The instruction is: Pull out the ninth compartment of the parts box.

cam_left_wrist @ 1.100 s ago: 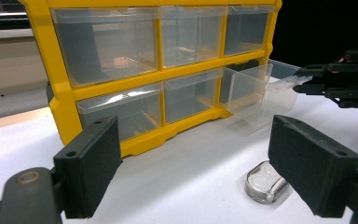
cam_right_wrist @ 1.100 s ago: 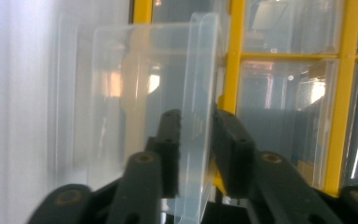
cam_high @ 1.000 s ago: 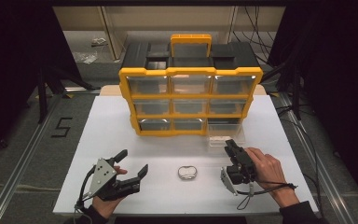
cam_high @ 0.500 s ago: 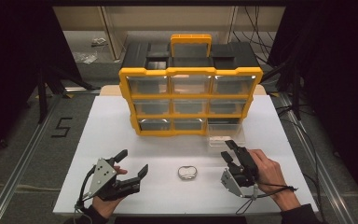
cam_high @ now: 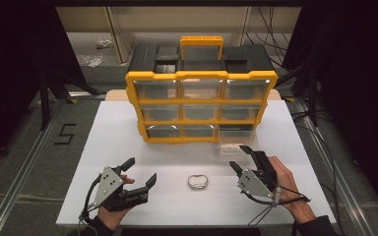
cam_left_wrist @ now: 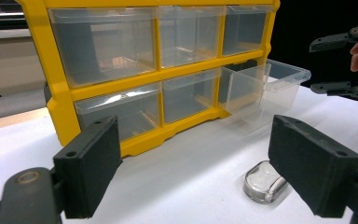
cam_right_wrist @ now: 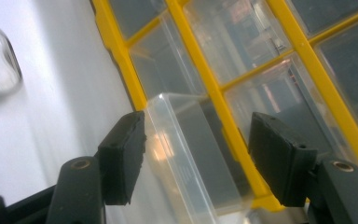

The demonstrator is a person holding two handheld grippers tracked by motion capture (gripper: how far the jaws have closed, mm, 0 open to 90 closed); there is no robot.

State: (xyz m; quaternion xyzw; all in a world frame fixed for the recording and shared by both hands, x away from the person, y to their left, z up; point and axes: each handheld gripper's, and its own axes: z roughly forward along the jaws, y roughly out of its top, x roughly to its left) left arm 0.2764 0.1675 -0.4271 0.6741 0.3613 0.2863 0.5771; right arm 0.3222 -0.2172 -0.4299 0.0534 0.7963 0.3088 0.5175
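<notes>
A yellow drawer cabinet [cam_high: 201,105] with clear drawers stands mid-table. Its bottom right drawer [cam_high: 236,142] is pulled partway out. A small clear rounded case [cam_high: 197,182] lies on the white table in front. My right gripper [cam_high: 239,157] sits just before the pulled-out drawer; its jaws have just been opening and stand open. In the right gripper view the drawer [cam_right_wrist: 191,154] shows ahead between the pads, which do not press on it. My left gripper [cam_high: 140,170] rests open at the front left. It faces the cabinet [cam_left_wrist: 121,88], with the case [cam_left_wrist: 264,182] by its right pad.
The white table [cam_high: 118,137] has bare room left of the cabinet and along the front edge. Dark floor, rails and cables surround the table. From the left gripper view the right gripper [cam_left_wrist: 340,65] shows at the far right, beside the open drawer [cam_left_wrist: 265,88].
The right gripper's jaws have spread apart and the hand has shifted slightly near the pulled-out drawer. The left gripper and the small case have not moved.
</notes>
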